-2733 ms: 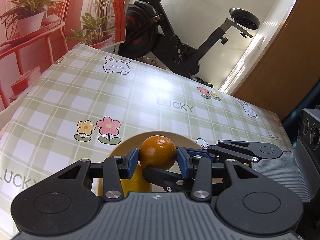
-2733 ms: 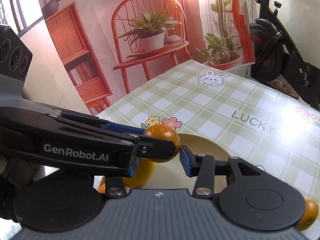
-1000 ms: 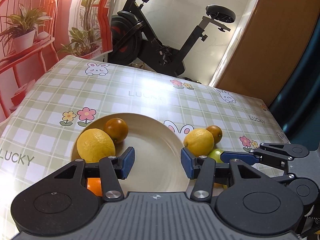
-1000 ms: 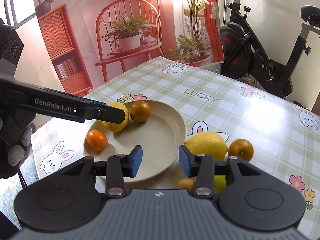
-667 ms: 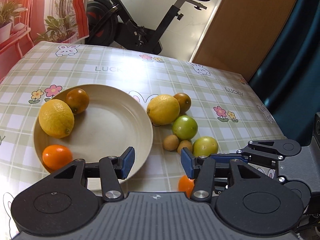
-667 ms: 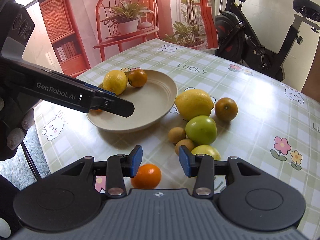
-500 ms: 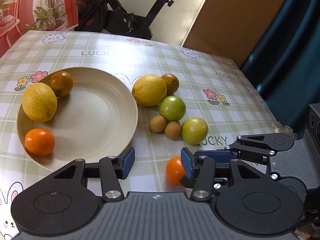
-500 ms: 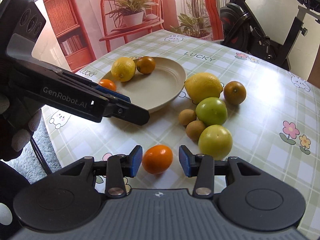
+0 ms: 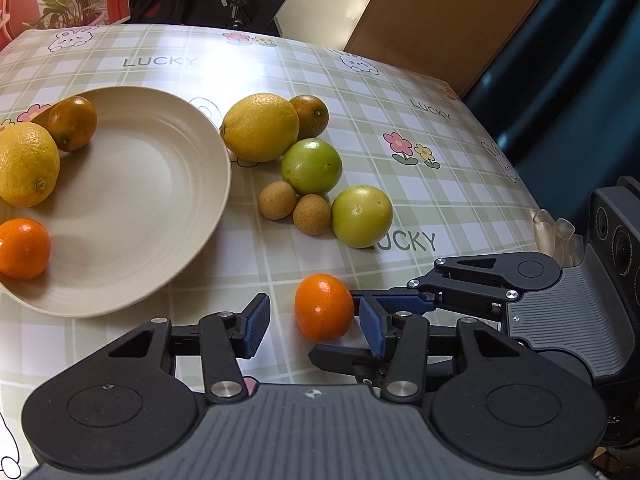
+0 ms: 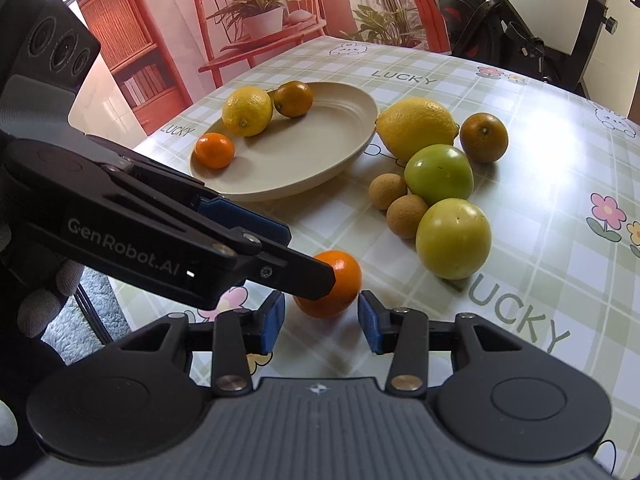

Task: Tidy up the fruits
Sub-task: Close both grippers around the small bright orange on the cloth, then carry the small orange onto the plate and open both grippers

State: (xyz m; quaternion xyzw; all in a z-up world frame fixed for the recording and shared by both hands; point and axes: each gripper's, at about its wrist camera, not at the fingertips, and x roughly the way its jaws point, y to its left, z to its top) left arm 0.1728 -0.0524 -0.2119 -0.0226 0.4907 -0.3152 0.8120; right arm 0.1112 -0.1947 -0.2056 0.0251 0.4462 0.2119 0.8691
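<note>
A small orange mandarin (image 9: pixel 324 306) (image 10: pixel 330 284) lies on the tablecloth near the front edge. My left gripper (image 9: pixel 314 326) is open, with the mandarin near its right pad. My right gripper (image 10: pixel 320 320) is open just behind the same mandarin. The beige plate (image 9: pixel 160 184) (image 10: pixel 304 160) holds a lemon (image 9: pixel 26 164), a dark orange (image 9: pixel 73 122) and another mandarin (image 9: pixel 22 248). Beside the plate lie a large lemon (image 9: pixel 260 127), an orange (image 9: pixel 310 115), two green fruits (image 9: pixel 311 166) (image 9: pixel 362 216) and two small brown fruits (image 9: pixel 277 200) (image 9: pixel 311 214).
The table has a green checked cloth (image 9: pixel 400 92) printed LUCKY. An exercise bike (image 10: pixel 520 36) stands behind the table. A red chair and plant backdrop (image 10: pixel 256 20) is at the far side. The table's right edge (image 9: pixel 516 184) drops to a dark blue curtain.
The left gripper let go of the dark orange onto the plate and opened. Both grippers then pulled back and swung toward the loose mandarin, which now sits at both sets of fingers.
</note>
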